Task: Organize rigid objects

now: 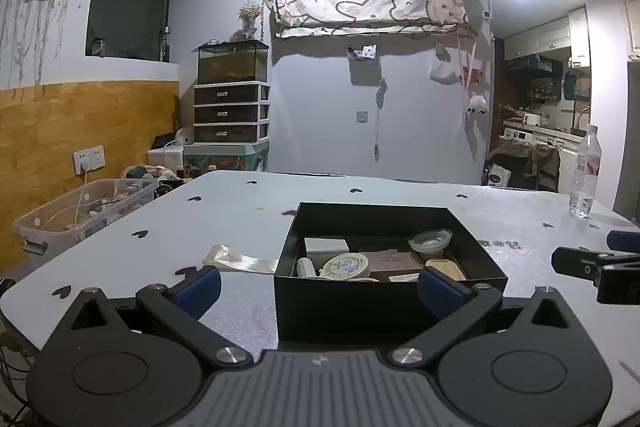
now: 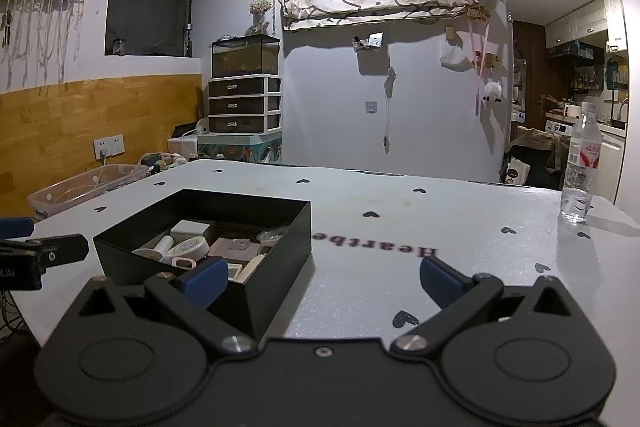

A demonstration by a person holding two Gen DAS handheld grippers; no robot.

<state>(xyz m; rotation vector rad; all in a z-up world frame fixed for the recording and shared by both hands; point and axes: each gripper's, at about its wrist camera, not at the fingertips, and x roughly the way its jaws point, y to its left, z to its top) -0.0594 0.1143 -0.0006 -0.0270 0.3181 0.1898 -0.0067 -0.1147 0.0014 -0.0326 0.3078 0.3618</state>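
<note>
A: Nearest, the left gripper (image 1: pixel 318 285) hangs with its jaws spread wide and nothing between them, right in front of the box (image 1: pixel 360 307). The right gripper (image 2: pixel 320 279) is equally wide and empty, with the box just to its left.

B: So how much looks done?

A: Most of it, judging by the box: a round tin (image 1: pixel 346 265), a grey block (image 1: pixel 326 247), a small dish (image 1: pixel 430 241) and other small pieces already lie inside. One flat, pale packet (image 1: pixel 240 259) lies on the table (image 1: pixel 400 193) touching the box's left wall; it is probably what remains, though the view is too dim to identify it.

B: And room to move?

A: The table right of the box is bare. Farther off, a bottle (image 2: pixel 582 167) stands near the far right edge, well apart from the box, and a clear bin (image 1: pixel 80 211) sits beyond the left edge.
</note>
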